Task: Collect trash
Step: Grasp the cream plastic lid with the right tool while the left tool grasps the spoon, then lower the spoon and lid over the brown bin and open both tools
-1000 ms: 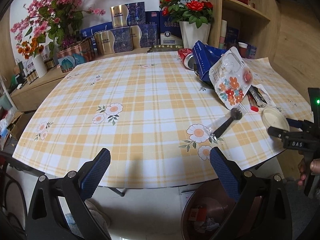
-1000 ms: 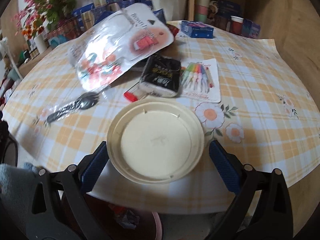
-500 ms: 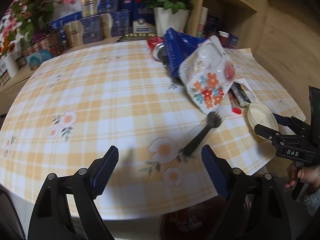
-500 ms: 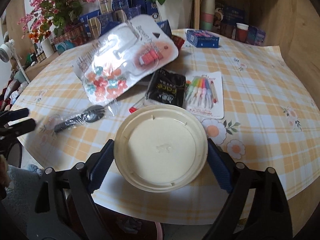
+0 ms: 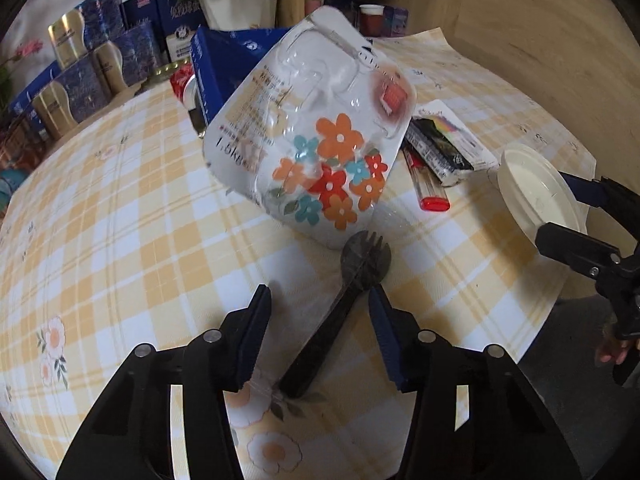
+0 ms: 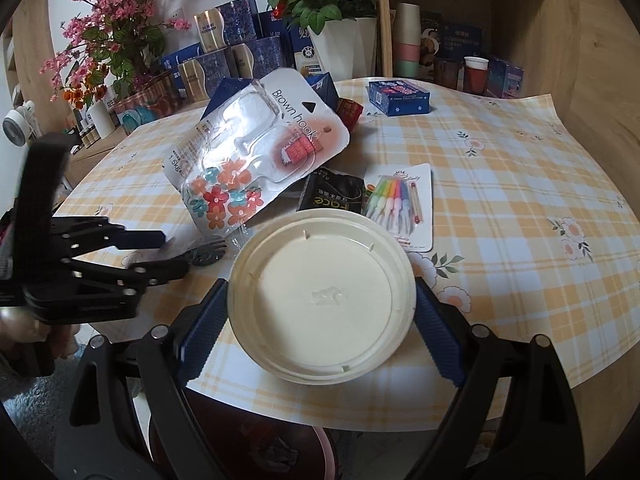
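A black plastic spork (image 5: 352, 280) in a clear wrapper lies on the checked tablecloth (image 5: 120, 240). My left gripper (image 5: 318, 300) points down over it with a jaw on either side of the handle. The jaws are closing, and a gap shows between each pad and the handle. The right wrist view shows that gripper (image 6: 156, 252) at the left, beside the spork's head (image 6: 208, 254). My right gripper (image 6: 320, 286) is shut on a round cream lid (image 6: 324, 296), its pads pressing the rim at both sides above the table's near edge. The lid (image 5: 536, 188) also shows at the right of the left wrist view.
A flowered hook blister pack (image 6: 248, 160) leans on a blue bag (image 5: 224, 64). A black sachet (image 6: 334, 196), a card of coloured candles (image 6: 400, 200), a red-tipped tube (image 5: 428, 184) and a blue box (image 6: 400, 98) lie nearby. A brown bin (image 6: 248, 440) stands below the table edge. Boxes and flower pots line the back.
My left gripper has swung right across the table to the spork, tilted down, and its jaws have narrowed around the handle. The right gripper has risen a little with the lid between its pads.
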Tool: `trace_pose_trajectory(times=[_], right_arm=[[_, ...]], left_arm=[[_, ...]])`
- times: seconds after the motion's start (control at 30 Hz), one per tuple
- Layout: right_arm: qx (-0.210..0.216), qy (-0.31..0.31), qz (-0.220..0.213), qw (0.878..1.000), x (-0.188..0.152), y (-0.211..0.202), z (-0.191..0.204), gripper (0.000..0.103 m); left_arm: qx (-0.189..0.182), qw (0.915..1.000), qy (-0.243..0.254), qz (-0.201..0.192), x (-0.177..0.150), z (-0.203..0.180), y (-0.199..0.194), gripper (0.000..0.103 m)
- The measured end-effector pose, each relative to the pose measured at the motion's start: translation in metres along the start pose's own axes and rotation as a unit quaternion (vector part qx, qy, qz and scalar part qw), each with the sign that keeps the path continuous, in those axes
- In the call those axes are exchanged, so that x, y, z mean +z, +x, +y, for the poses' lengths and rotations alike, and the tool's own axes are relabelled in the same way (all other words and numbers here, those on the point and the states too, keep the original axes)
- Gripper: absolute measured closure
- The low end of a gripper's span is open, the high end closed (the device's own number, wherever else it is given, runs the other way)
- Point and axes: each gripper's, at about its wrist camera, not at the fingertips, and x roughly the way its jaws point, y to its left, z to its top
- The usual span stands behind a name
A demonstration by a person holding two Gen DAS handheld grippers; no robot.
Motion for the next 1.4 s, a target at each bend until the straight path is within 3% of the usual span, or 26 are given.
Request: trace_pose_trajectory(times=[0.1, 0.2, 0.3, 0.8, 1.1, 1.4], right_arm=[[-0.004, 0.003, 0.004, 1.0, 0.0, -0.001, -0.002, 0.015], [-0.01, 0.004, 0.005, 1.0, 0.0, -0.003, -0.001, 0.015], [-0.011, 0.005, -0.002, 1.0, 0.002, -0.009, 0.0, 0.015], [-0.013, 0.0, -0.016, 1.0, -0.009, -0.044, 0.011, 0.015], [-0.006, -0.003, -0.035, 0.999, -0.031, -0.078, 0.022, 0.015], [0.013, 0.0, -0.038, 0.999, -0.062, -0.096, 0.027, 0.015]], left_arm=[[-0.002, 1.0, 0.0, 0.004, 0.002, 0.001, 0.001, 0.057], [-0.016, 0.9998, 0.009, 0.001, 0.0, -0.001, -0.004, 0.083], [-0.019, 0.9997, 0.016, 0.0, -0.005, -0.005, -0.008, 0.091], [-0.044, 0.9986, -0.007, -0.029, -0.03, -0.009, -0.061, 0.094], [-0.056, 0.997, -0.018, -0.051, -0.062, -0.026, -0.102, 0.094], [-0.082, 0.9962, -0.017, -0.026, -0.112, -0.055, -0.113, 0.094]])
